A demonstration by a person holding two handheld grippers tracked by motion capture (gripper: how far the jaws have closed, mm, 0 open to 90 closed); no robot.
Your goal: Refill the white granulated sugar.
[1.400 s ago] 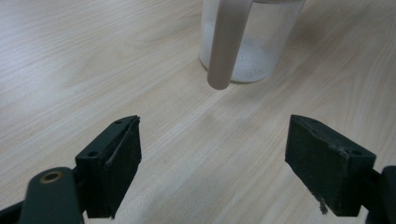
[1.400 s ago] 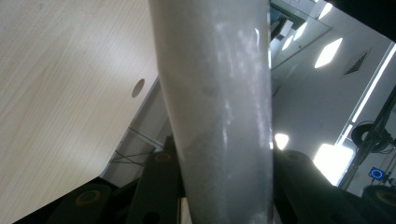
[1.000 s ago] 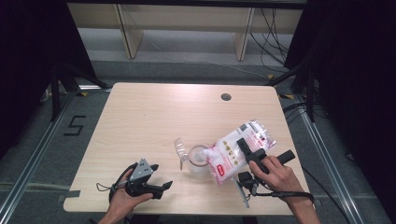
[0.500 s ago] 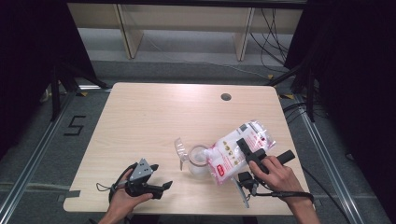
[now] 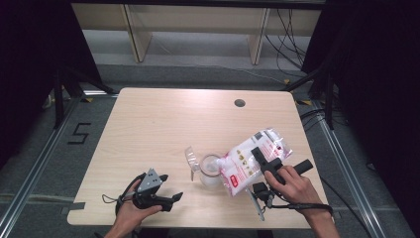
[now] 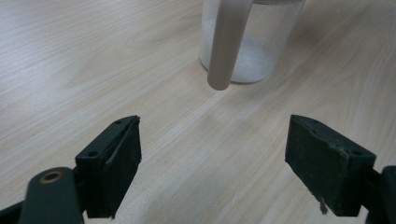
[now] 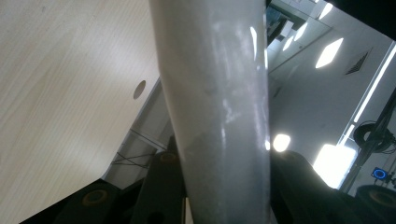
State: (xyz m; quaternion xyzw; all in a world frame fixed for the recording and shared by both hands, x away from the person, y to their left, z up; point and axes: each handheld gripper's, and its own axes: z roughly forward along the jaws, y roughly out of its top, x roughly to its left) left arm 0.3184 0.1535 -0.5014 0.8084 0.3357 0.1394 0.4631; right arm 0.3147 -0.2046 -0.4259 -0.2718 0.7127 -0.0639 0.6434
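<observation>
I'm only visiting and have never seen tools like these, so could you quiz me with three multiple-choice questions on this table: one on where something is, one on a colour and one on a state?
1. Where is the clear cup relative to the white bag?
A. Under the bag's lowered end, near the table's front edge
B. At the far edge, by the round hole
C. On the floor

2. What colour is the print on the bag?
A. Green
B. Red or pink
C. Blue

3. How does the left gripper stand?
A. Shut on the cup
C. Shut on the bag
B. Open, holding nothing

Answers: 1 A, the high view shows the tilted bag's low end at the cup's rim. 2 B, red-pink marks show on the white plastic. 3 B, the left gripper view shows its fingers wide apart over bare table.
</observation>
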